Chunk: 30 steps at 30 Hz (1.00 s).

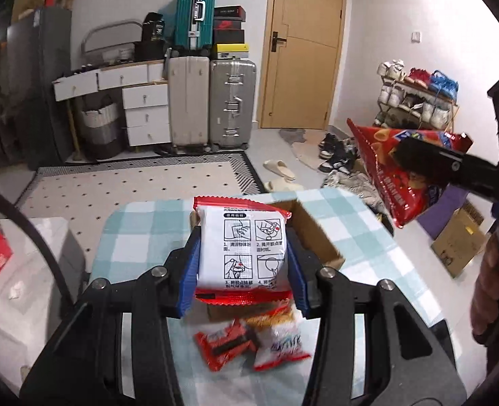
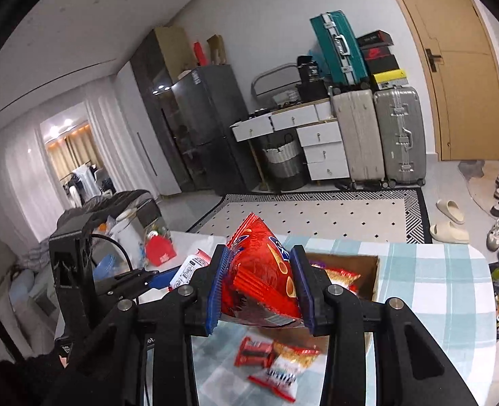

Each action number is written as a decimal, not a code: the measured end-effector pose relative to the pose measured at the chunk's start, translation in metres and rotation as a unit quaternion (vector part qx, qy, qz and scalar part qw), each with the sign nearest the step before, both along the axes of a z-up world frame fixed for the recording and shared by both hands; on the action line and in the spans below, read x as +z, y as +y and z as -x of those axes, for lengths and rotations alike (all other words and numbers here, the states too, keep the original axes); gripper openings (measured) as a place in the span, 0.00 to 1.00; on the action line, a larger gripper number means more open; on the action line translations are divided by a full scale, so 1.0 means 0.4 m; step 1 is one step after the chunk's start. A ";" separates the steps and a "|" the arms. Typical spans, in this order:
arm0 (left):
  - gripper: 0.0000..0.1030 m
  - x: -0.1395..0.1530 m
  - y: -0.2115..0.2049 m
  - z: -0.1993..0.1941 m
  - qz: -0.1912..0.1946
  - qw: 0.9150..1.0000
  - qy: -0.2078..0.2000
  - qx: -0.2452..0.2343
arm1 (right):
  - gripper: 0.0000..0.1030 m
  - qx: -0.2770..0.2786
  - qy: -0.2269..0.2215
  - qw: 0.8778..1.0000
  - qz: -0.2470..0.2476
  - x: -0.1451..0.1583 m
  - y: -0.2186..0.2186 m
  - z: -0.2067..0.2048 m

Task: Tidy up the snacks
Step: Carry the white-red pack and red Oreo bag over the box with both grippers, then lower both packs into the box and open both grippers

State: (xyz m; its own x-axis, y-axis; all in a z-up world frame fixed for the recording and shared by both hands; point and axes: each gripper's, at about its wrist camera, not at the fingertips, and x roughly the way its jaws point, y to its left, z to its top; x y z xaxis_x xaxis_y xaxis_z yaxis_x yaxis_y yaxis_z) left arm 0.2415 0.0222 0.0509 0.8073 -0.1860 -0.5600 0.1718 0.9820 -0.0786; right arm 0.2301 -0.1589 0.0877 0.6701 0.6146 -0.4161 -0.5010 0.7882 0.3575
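Note:
My left gripper (image 1: pixel 241 267) is shut on a white packet with red ends (image 1: pixel 241 250) and holds it above the cardboard box (image 1: pixel 313 233). My right gripper (image 2: pixel 261 286) is shut on a red chip bag (image 2: pixel 266 270), held over the table near the box (image 2: pixel 371 277). The chip bag also shows in the left wrist view (image 1: pixel 388 172), up at the right. The white packet shows in the right wrist view (image 2: pixel 190 269), at the left. Small red and white snack packets (image 1: pixel 246 345) lie on the checked tablecloth (image 1: pixel 141 226), also in the right wrist view (image 2: pixel 273 362).
The box holds several snack packets (image 2: pixel 342 277). A cluttered side table (image 2: pixel 148 243) with a red item stands to the left. Cardboard boxes (image 1: pixel 459 240) and shoes lie on the floor to the right. Suitcases (image 1: pixel 212 101) stand by the far wall.

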 end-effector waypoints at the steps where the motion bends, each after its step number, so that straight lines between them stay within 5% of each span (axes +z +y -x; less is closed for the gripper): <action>1: 0.41 0.009 -0.003 -0.017 -0.005 1.000 -0.003 0.002 | 0.36 -0.005 0.002 1.000 -0.001 0.006 -0.001 -0.019; 9: 0.41 0.015 -0.036 -0.190 -0.001 0.999 0.026 -0.019 | 0.37 -0.034 0.011 0.999 0.033 0.013 0.017 -0.187; 16: 0.41 -0.111 -0.058 -0.350 0.013 0.997 0.078 -0.013 | 0.37 -0.048 0.047 0.995 0.069 -0.095 0.048 -0.314; 30: 0.41 -0.337 -0.052 -0.472 0.034 0.991 0.133 -0.007 | 0.37 -0.064 0.105 0.989 0.082 -0.291 0.038 -0.405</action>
